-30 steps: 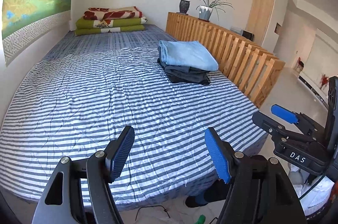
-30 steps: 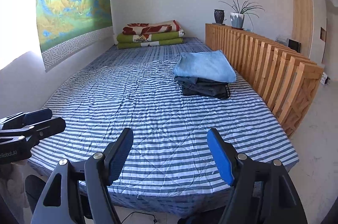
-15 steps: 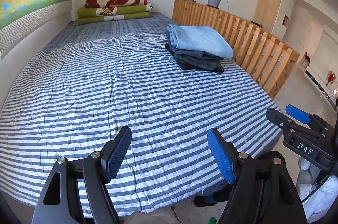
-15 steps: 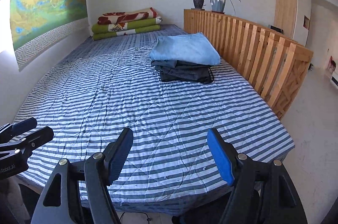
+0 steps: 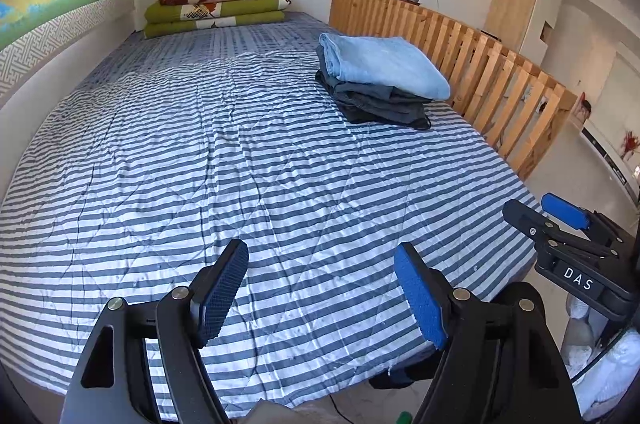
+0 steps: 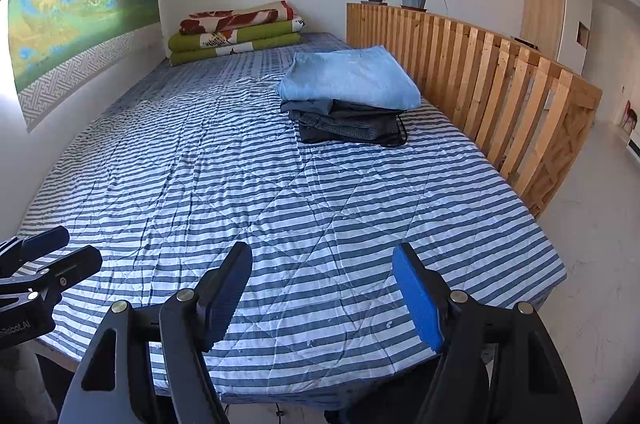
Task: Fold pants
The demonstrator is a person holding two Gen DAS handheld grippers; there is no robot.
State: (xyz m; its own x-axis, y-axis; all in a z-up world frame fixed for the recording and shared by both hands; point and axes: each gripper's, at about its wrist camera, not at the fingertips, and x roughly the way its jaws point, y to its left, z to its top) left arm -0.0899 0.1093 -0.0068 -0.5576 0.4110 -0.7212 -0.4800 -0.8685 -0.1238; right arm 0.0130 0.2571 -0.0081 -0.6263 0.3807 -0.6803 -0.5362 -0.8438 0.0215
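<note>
The folded pants [image 5: 384, 79] sit in a pile (light blue on top, dark ones under) on the striped bed [image 5: 200, 183], next to the wooden rail [image 5: 480, 63]. The left gripper [image 5: 320, 298] has just been opening, with nothing between its jaws. The right gripper [image 6: 322, 298] is open and empty too.

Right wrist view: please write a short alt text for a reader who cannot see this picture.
The open, empty right gripper points over a bed with a blue and white striped cover. A stack of folded pants, light blue pair on top, lies farther along, beside a wooden slatted rail. The left gripper shows at the left edge.
</note>
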